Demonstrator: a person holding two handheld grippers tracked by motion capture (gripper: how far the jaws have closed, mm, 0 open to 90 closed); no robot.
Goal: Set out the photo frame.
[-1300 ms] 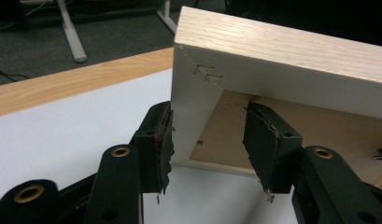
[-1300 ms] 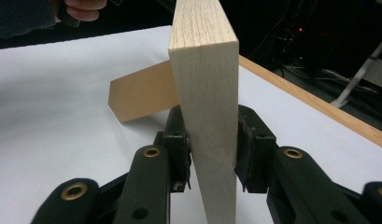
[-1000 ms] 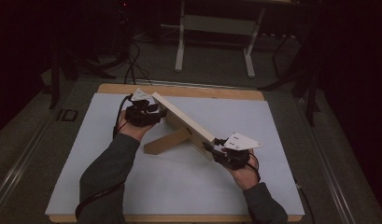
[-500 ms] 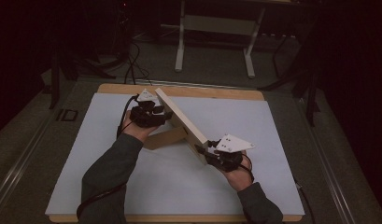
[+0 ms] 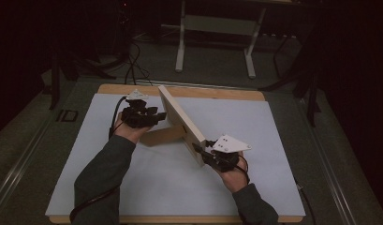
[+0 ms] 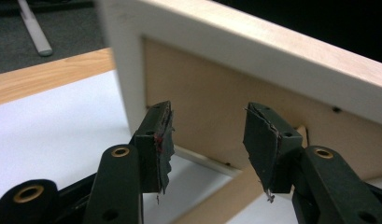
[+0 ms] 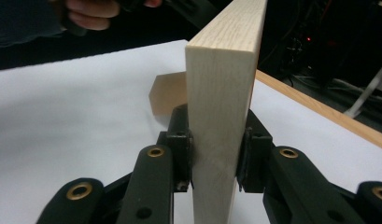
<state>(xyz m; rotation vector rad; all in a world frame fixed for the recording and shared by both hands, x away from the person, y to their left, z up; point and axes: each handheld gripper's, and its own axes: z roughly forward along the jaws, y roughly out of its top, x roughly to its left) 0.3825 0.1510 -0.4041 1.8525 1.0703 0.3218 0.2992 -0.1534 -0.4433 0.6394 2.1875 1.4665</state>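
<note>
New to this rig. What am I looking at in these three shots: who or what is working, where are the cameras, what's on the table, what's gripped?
No robot here: a person holds a handheld two-jaw gripper in each hand. The high view looks down from above the person's side; the other two pictures come from cameras riding on each gripper, looking along its black jaws.

On the white table top stands a light wooden picture frame, seen from the back, with its prop leg out.

The right gripper is shut on the frame's near edge, one jaw on each face. The left gripper is open just behind the frame's backing board, touching nothing. In the high view it sits at the frame's far end.
</note>
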